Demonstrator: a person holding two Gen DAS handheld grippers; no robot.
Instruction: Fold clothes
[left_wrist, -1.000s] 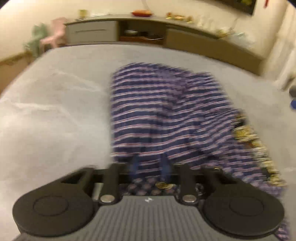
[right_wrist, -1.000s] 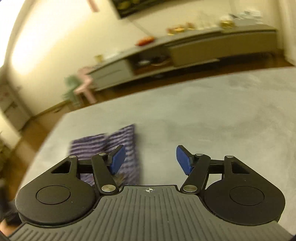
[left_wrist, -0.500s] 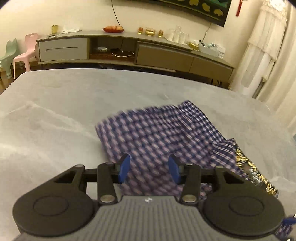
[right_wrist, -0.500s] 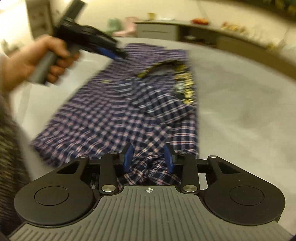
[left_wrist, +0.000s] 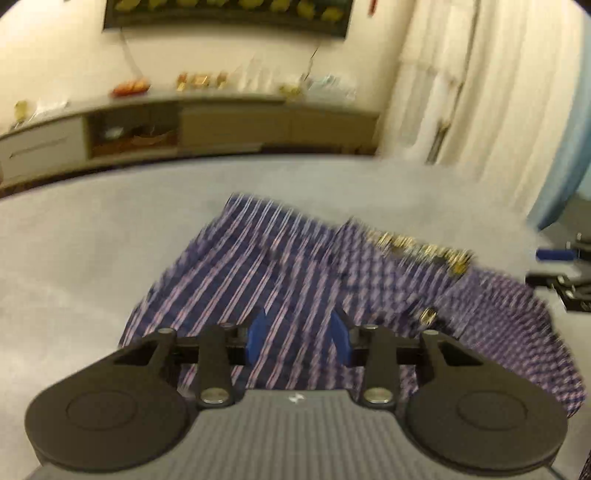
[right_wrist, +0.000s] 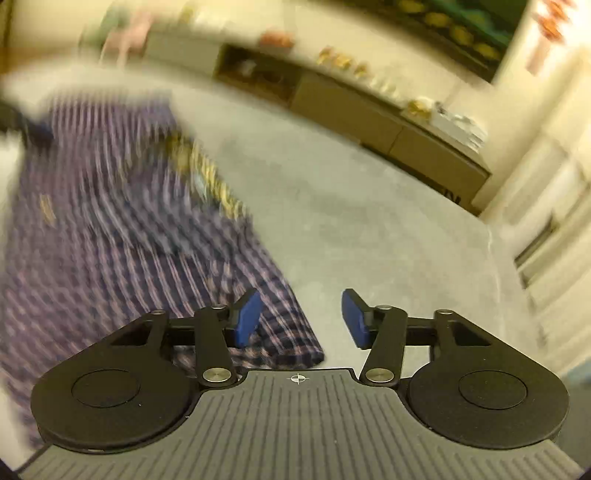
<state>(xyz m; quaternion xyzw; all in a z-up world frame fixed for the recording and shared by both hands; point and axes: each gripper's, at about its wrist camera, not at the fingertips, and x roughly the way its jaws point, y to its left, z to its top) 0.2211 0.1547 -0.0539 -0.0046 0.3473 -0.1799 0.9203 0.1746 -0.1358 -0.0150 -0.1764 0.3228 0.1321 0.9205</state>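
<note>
Both frames are pretty smeared with motion blur, so the fine detail is mushy. The purple plaid shirt (left_wrist: 295, 273) is lying spread out on the grey surface (left_wrist: 74, 258), roughly in the middle of it, with a strip of gold trim (left_wrist: 417, 247) along its far right part.

In the left wrist view, the left gripper (left_wrist: 297, 334) sits above the near edge of the shirt with its 2 blue pads (left_wrist: 256, 334) spread apart and nothing pinched between them; you just see plaid fabric through the gap.

The right gripper (right_wrist: 298, 319) is also spread wide and holding nothing. Its left pad (right_wrist: 247, 319) is over the shirt's near right corner, while the right pad hangs over bare grey surface. From this side the shirt (right_wrist: 110, 229) fills the left half of the view.

Far behind everything, a long low cabinet (left_wrist: 221, 122) runs along the wall, with small items on top that are too blurry to make out.
</note>
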